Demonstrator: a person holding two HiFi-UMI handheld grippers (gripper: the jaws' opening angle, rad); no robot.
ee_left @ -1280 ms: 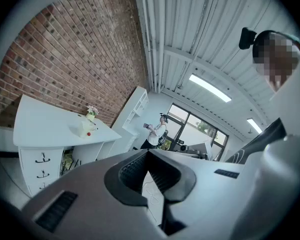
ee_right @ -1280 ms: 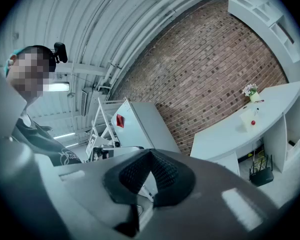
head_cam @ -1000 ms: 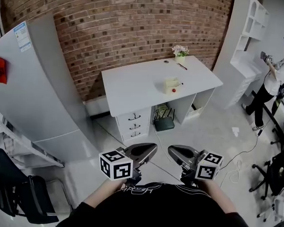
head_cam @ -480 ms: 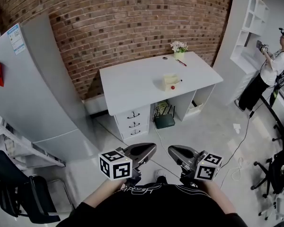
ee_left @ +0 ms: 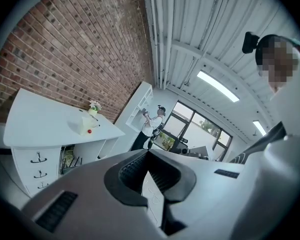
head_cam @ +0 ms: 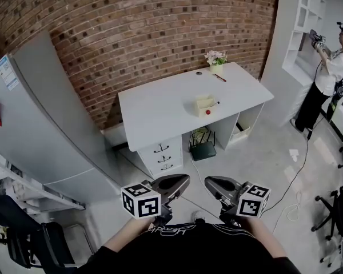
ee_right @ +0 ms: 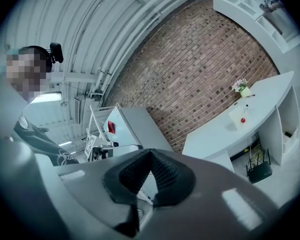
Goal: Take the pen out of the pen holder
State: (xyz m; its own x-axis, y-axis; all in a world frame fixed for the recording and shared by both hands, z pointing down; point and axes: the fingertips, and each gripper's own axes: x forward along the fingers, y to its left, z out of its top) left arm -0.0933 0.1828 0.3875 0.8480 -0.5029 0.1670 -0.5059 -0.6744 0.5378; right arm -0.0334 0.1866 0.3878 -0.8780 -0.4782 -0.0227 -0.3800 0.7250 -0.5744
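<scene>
A cream pen holder point(head_cam: 204, 105) stands on the white desk point(head_cam: 154, 110) by the brick wall, with a dark pen point(head_cam: 214, 103) poking out of it and a small red ball point(head_cam: 208, 112) against its front. My left gripper point(head_cam: 179, 182) and right gripper point(head_cam: 214, 184) are held side by side close to my chest, well short of the desk, both shut and empty. The left gripper view shows the holder point(ee_left: 84, 125) small beyond the shut left gripper point(ee_left: 149, 151). Above the shut right gripper point(ee_right: 150, 152) in the right gripper view, the holder point(ee_right: 237, 117) sits far off.
A flower pot point(head_cam: 216, 67) and a second pen point(head_cam: 219, 78) lie at the desk's back. Drawers point(head_cam: 162, 156) and a black box point(head_cam: 202, 150) sit under it. A grey fridge point(head_cam: 40, 124) stands left, white shelves point(head_cam: 302, 33) and a person point(head_cam: 326, 84) right. Cables point(head_cam: 291, 181) cross the floor.
The whole room has shifted in the head view, and the desk sits a little lower and nearer. Both grippers stay shut and hold the same place before my chest.
</scene>
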